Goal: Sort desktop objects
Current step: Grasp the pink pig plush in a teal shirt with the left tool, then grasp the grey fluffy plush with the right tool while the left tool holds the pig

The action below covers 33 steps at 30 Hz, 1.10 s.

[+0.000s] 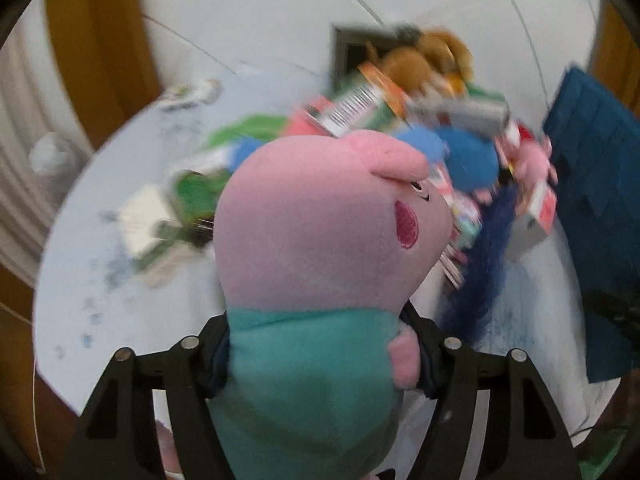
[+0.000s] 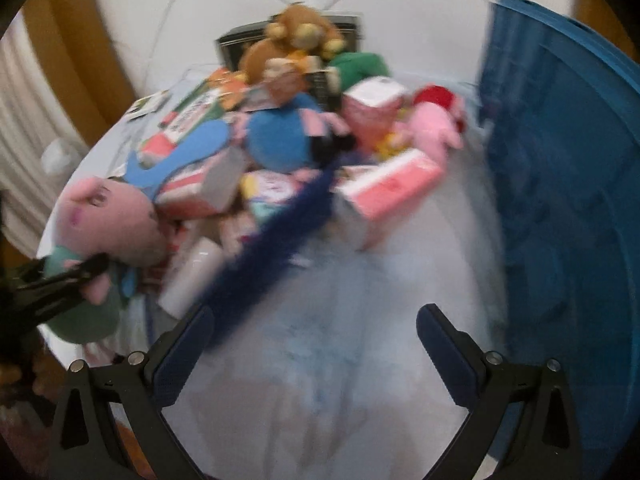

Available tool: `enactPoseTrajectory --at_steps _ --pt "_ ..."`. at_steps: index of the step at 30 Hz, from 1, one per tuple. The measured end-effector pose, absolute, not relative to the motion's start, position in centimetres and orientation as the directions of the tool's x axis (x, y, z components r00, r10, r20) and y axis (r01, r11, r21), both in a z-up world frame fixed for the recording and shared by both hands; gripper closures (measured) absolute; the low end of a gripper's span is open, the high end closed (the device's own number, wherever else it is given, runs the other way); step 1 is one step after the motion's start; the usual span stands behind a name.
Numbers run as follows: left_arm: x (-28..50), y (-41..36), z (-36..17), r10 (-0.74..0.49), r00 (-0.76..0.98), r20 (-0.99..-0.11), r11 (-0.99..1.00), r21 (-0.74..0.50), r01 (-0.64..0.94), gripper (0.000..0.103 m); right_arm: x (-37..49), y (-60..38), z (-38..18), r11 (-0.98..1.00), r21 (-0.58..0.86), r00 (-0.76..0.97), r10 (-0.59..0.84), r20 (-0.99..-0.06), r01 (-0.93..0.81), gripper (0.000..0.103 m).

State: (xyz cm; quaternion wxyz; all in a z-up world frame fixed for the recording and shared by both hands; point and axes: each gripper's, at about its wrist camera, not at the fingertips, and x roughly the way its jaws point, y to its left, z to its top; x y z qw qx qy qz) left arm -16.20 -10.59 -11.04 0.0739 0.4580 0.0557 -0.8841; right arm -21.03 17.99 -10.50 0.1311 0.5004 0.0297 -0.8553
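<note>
A pink pig plush [image 1: 320, 240] in a teal shirt fills the left wrist view, and my left gripper [image 1: 320, 356] is shut on its teal body. The right wrist view shows the same plush [image 2: 108, 216] at the far left, gripped by the left gripper [image 2: 80, 276] at the edge of the pile. My right gripper [image 2: 316, 332] stands open over bare white table [image 2: 340, 380] with nothing between its fingers. A dark blue fuzzy strip [image 2: 280, 240] runs from the pile down to its left finger.
A heap of plush toys and boxes covers the table's middle: a round blue plush [image 2: 280, 136], a brown monkey [image 2: 296, 36], a pink box [image 2: 384, 196], a white bottle [image 2: 192, 276]. A tall blue bin [image 2: 560, 200] stands at the right.
</note>
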Motion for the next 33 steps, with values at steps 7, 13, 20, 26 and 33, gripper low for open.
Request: enactPoseTrajectory --at_steps 7,13,20,26,33 --pt "-13.3 -18.7 -11.4 -0.235 -0.511 -0.827 -0.931 0.039 0.364 0.035 -22.2 9.4 -10.8 -0.906 0.129 -0.437 -0.315 -0.842 0.404 0.000" --pt "-12.5 -24.0 -14.1 -0.273 -0.456 -0.847 -0.901 0.060 0.429 0.035 -22.7 2.3 -12.3 -0.862 0.143 -0.380 -0.356 -0.854 0.486 0.000" --pt "-13.5 -27.5 -17.2 -0.256 -0.421 -0.870 -0.894 0.047 0.446 0.035 -22.3 -6.1 -14.5 -0.820 0.092 -0.349 -0.338 -0.874 0.564 0.000" --pt "-15.0 -28.4 -19.3 -0.249 -0.394 -0.885 -0.893 0.052 0.447 0.035 -23.2 -11.3 -17.9 -0.816 0.009 -0.359 -0.264 -0.895 0.578 0.003" --pt "-15.6 -27.5 -20.8 -0.220 -0.383 -0.897 -0.913 0.052 0.404 0.035 -22.8 -14.3 -21.5 -0.795 -0.203 -0.478 -0.122 -0.870 0.571 0.048"
